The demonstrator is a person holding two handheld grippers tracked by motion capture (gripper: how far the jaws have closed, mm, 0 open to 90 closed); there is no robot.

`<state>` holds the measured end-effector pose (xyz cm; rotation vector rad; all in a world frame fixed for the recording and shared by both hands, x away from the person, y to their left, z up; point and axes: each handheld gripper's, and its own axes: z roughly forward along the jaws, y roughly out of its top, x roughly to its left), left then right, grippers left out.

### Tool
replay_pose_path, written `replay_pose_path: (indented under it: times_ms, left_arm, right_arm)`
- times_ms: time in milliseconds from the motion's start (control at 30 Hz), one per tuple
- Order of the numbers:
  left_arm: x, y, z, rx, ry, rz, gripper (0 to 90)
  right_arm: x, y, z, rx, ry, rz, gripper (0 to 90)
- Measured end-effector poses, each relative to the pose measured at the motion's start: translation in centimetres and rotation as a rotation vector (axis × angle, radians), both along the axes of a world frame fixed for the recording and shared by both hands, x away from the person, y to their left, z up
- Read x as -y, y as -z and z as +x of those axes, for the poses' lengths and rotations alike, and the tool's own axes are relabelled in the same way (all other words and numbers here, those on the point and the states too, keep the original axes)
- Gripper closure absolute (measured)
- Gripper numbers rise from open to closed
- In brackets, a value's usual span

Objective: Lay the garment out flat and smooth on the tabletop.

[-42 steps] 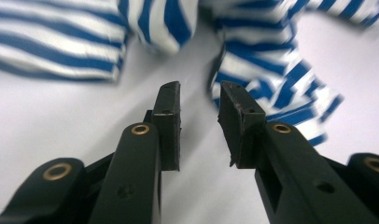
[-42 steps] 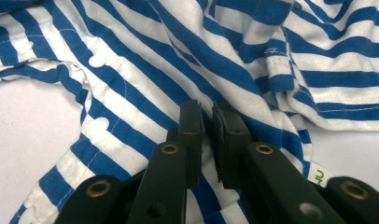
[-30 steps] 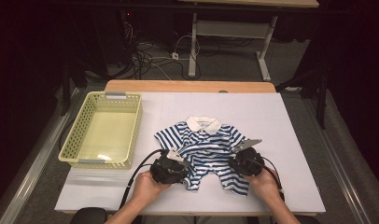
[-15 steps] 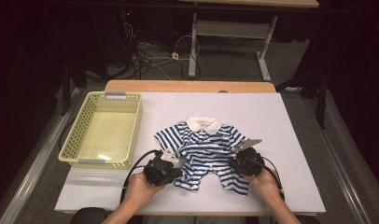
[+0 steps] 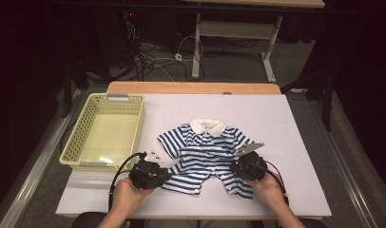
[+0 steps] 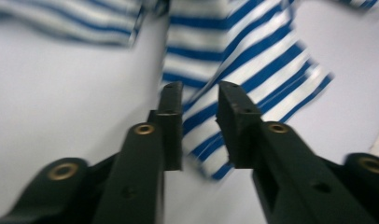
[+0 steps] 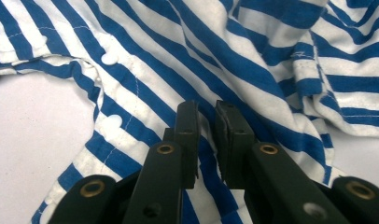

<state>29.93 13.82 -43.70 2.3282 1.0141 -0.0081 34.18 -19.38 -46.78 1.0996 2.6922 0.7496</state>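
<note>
A blue-and-white striped baby romper (image 5: 203, 154) with a white collar lies flat in the middle of the white table (image 5: 295, 123). My left gripper (image 5: 165, 173) hovers just left of the romper's lower left leg. Its jaws have just been opening, and in the left gripper view the left gripper (image 6: 199, 88) stands open, with the striped leg (image 6: 253, 70) on the table beyond the gap and nothing pinched. My right gripper (image 5: 236, 165) rests on the romper's lower right part. In the right gripper view the right gripper (image 7: 205, 108) has its jaws nearly together on the striped cloth (image 7: 253, 60).
A pale yellow mesh basket (image 5: 76, 142) stands at the table's left side. A small white tag (image 5: 155, 155) lies between the basket and the romper. Cables trail from both grippers toward the table's near edge.
My left gripper has drawn away to the left from the romper's leg, and its jaws stand apart now. The right hand has stayed where it was.
</note>
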Motion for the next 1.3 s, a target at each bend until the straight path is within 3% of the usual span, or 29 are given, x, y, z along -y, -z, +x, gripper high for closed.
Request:
replay_pose_path:
  times_ms: [100,200,333,667,700,833,900,967,1100,1233,1300]
  left_arm:
    - [1.4,-0.6,0.0,0.054,0.041,-0.023,66.6]
    - [3.1,-0.5,0.3,0.062,0.079,-0.034,66.8]
    - [4.7,0.5,1.2,0.072,0.103,0.007,66.1]
    - [5.9,3.4,3.5,0.035,0.074,0.072,60.1]
    - [5.9,3.4,3.5,0.04,0.074,0.065,61.7]
    - [6.1,3.3,3.4,0.015,0.113,0.068,84.3]
    - [6.3,3.0,3.2,0.005,0.129,0.083,86.4]
    - [6.3,2.8,2.9,-0.029,0.143,0.075,86.7]
    - [5.9,2.1,1.8,-0.055,0.173,0.073,86.7]
    - [4.6,1.4,0.7,-0.103,0.16,0.015,86.7]
    - [4.1,1.0,0.3,-0.094,0.149,-0.006,86.4]
  right_arm:
    - [-0.1,0.0,-0.1,0.003,-0.003,0.001,79.4]
    - [-0.1,-0.1,-0.1,-0.009,0.001,0.015,78.2]
    - [-0.1,-0.5,-0.4,-0.004,0.0,0.044,77.5]
    - [-0.7,0.0,-0.4,-0.014,-0.016,0.028,75.4]
    - [-0.8,0.0,-0.4,-0.012,-0.021,0.029,76.9]
    - [-1.1,0.0,-0.6,-0.02,-0.049,0.026,89.4]
    - [-1.3,-0.1,-0.7,-0.018,-0.065,0.007,90.0]
    - [-1.4,-0.3,-1.0,-0.022,-0.078,-0.006,90.0]
    - [-1.4,-0.6,-1.8,-0.043,-0.119,-0.007,90.0]
    - [-1.7,-0.8,-3.1,-0.054,-0.163,-0.008,90.0]
    - [-1.7,-0.9,-3.8,-0.06,-0.175,0.0,90.0]
